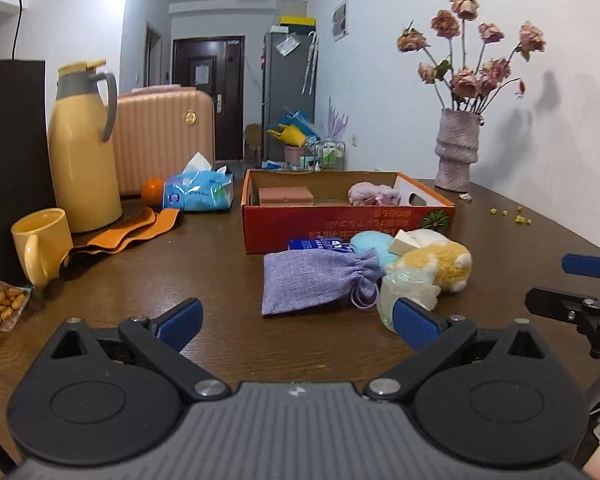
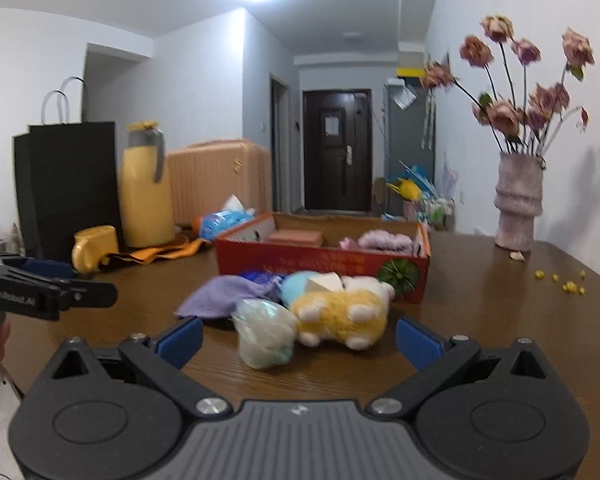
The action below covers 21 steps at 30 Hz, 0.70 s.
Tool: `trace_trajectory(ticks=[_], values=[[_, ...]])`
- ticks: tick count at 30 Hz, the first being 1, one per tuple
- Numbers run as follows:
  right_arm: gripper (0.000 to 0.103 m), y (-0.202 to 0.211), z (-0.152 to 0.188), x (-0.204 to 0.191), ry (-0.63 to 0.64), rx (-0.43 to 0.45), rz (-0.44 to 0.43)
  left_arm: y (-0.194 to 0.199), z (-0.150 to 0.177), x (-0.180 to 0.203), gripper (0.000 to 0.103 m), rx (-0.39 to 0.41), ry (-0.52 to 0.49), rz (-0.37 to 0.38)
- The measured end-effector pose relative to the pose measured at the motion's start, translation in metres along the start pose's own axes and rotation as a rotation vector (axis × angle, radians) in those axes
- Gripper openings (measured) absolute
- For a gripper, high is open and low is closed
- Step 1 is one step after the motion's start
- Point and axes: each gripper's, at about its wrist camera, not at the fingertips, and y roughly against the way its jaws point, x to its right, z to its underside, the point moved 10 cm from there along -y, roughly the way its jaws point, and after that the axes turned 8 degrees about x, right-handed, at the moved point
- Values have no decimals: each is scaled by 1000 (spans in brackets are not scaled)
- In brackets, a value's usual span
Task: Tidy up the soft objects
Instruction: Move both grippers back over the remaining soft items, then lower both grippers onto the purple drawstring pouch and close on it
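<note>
Both grippers hang over the brown table (image 1: pixel 180 248), neither holding anything: left gripper (image 1: pixel 298 322) has its two blue pads spread wide apart, right gripper (image 2: pixel 299 339) likewise wide apart. Soft pile sits on the table just in front of one red cardboard box (image 1: pixel 340 222): one purple drawstring pouch (image 1: pixel 312 280) lying flat, one yellow-and-white plush toy (image 2: pixel 340 314) on its side, one pale green crinkly bundle (image 2: pixel 265 334) touching the plush, one light blue ball-like soft thing (image 1: pixel 370 244) behind them, one white foam wedge (image 1: pixel 404 245) on top, one blue packet (image 1: pixel 320 245) partly hidden against the box wall. From the right wrist the plush and the green bundle sit between the open pads, near but not touched. Inside the box: one pink-lilac fuzzy item (image 1: pixel 374 193) at the right side, one brown block (image 1: pixel 286 196) at the left. Elsewhere on the table: one yellow thermos (image 1: pixel 82 148), one yellow mug (image 1: pixel 42 244), one orange (image 1: pixel 153 191), one blue tissue pack (image 1: pixel 198 190), one orange cloth (image 1: pixel 128 232), one snack bag (image 1: pixel 2 306), one black paper bag (image 1: pixel 10 152), one vase (image 1: pixel 458 152) of dried roses. Small yellow bits scattered at the far right, count unclear.
</note>
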Motion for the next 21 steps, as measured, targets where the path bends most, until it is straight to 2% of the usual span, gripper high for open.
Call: trace_trajectory(ticks=[7, 11, 13, 14, 16, 18, 19, 21], values=[[99, -28, 6, 20, -86, -41, 1, -41, 7, 1, 103, -78, -2, 11], [85, -53, 1, 22, -137, -64, -30, -69, 7, -12, 103, -95, 31, -6], [82, -69, -4, 20, -164, -68, -50, -85, 5, -24, 102, -88, 61, -30], [78, -77, -6, 17, -173, -72, -62, -93, 3, -29, 100, -83, 82, -35], [75, -98, -11, 8, -185, -89, -95, -109, 1, -41, 83, -100, 144, -16], [72, -120, -12, -3, -189, -110, -122, -125, 2, -50, 73, -126, 211, 11], [71, -133, -11, -9, -181, -128, -131, -133, 3, -55, 72, -141, 244, 25], [62, -159, -5, -20, -153, -169, -130, -146, 8, -60, 73, -172, 287, 49]])
